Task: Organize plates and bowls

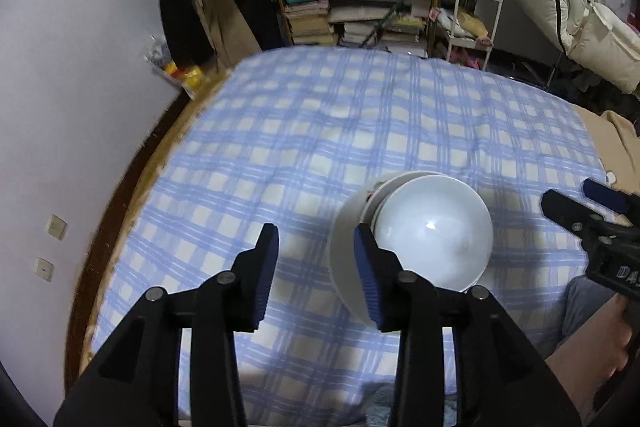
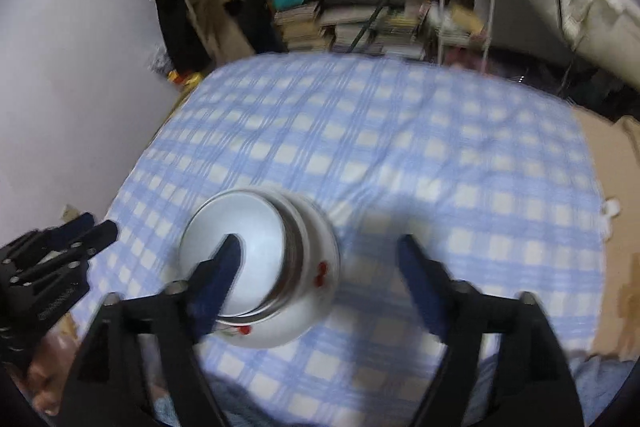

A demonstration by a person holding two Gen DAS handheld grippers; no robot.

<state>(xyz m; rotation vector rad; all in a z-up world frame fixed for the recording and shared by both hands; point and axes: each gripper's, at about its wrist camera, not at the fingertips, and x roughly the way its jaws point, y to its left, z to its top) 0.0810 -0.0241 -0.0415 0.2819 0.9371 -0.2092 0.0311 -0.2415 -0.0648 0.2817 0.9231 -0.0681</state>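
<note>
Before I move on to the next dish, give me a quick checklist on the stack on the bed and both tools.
1. Left tool free of the dishes: ok, open, nothing between its pads.
2. Right tool free: ok, open wide, nothing gripped.
3. White bowl nested in the stack: ok, though it sits off-centre, toward one side.
4. Stack resting on the checked blanket: ok.
5. Stack level and steady on the soft bedding: cannot tell, right view is blurred.
6. More dishes left to collect: cannot tell; none show on the blanket.
</note>
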